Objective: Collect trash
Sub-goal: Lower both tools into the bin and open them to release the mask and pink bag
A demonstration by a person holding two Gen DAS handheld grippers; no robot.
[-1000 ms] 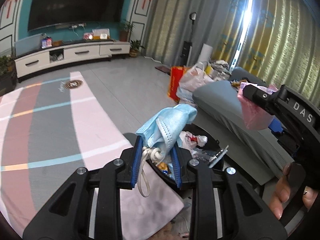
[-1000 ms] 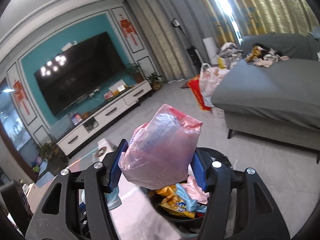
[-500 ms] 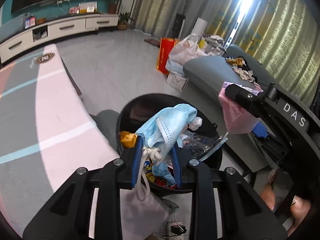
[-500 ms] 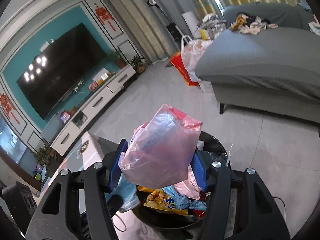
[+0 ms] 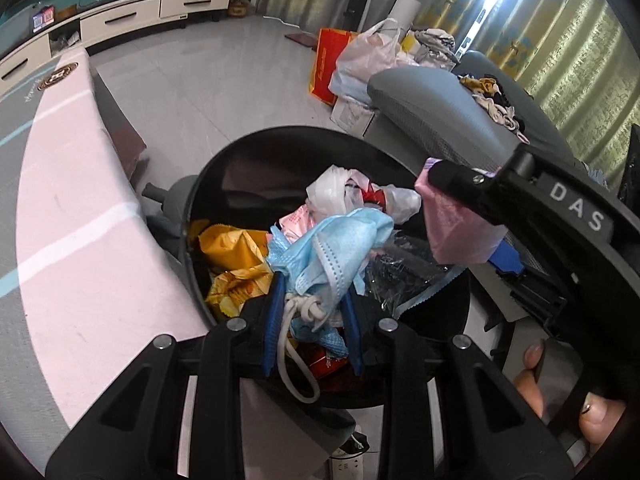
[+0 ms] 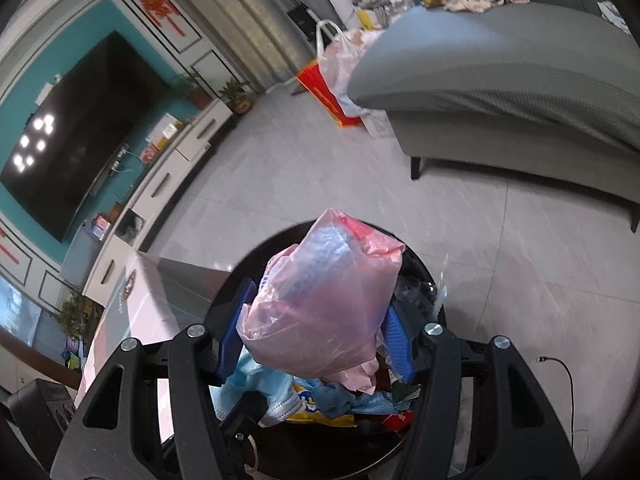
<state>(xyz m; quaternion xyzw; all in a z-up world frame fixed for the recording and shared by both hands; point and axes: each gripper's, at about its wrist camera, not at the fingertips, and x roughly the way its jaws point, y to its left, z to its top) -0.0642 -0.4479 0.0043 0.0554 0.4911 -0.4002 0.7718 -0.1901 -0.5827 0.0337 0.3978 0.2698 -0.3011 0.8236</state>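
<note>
My left gripper (image 5: 313,300) pinches a blue face mask (image 5: 332,248) and my right gripper (image 6: 316,336) a pink plastic bag (image 6: 320,304) over the heaped black bin (image 5: 224,184), so either could slide off the pile onto the floor.

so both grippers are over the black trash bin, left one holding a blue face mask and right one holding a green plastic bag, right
Not quite: the bag is pink, not green, as the right wrist view shows. The right gripper is shut on the pink plastic bag; the left gripper holds the blue face mask, both over the black trash bin.
</note>
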